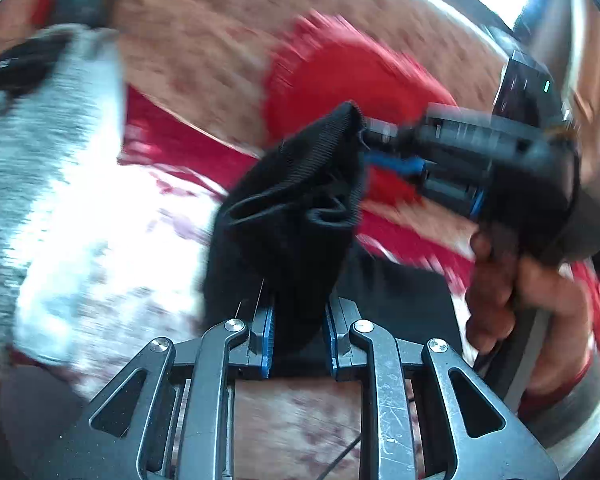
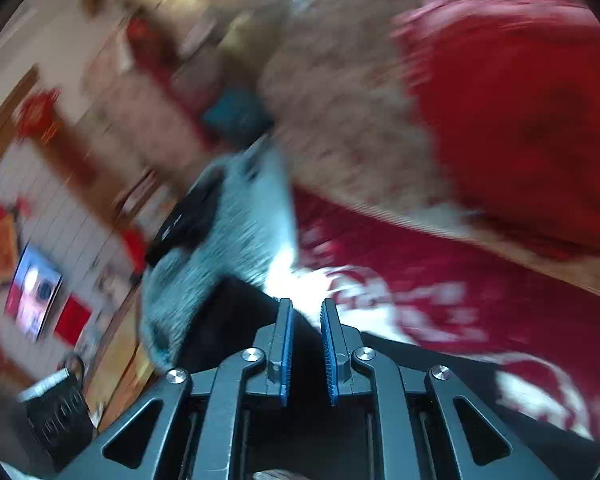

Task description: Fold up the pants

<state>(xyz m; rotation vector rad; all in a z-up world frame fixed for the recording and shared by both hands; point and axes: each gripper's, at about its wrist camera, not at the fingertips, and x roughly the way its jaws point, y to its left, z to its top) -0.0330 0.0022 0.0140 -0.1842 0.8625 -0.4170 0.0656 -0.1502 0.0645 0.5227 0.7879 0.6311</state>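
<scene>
The black pants (image 1: 296, 208) hang bunched in the air in the left wrist view. My left gripper (image 1: 299, 312) is shut on their lower part, cloth filling the gap between the blue pads. My right gripper (image 1: 374, 144) comes in from the right, held by a bare hand (image 1: 512, 292), and pinches the upper corner of the pants. In the right wrist view my right gripper (image 2: 305, 308) has its jaws a narrow gap apart, with black cloth (image 2: 236, 320) low between and left of them. Both views are motion-blurred.
A red and white patterned cover (image 1: 112, 248) lies below on the bed. A red cushion (image 1: 340, 68) sits on beige fabric (image 1: 204, 40). A grey garment (image 2: 236, 220) lies at the left. A dark basket (image 2: 56, 408) and a screen (image 2: 32, 292) stand far left.
</scene>
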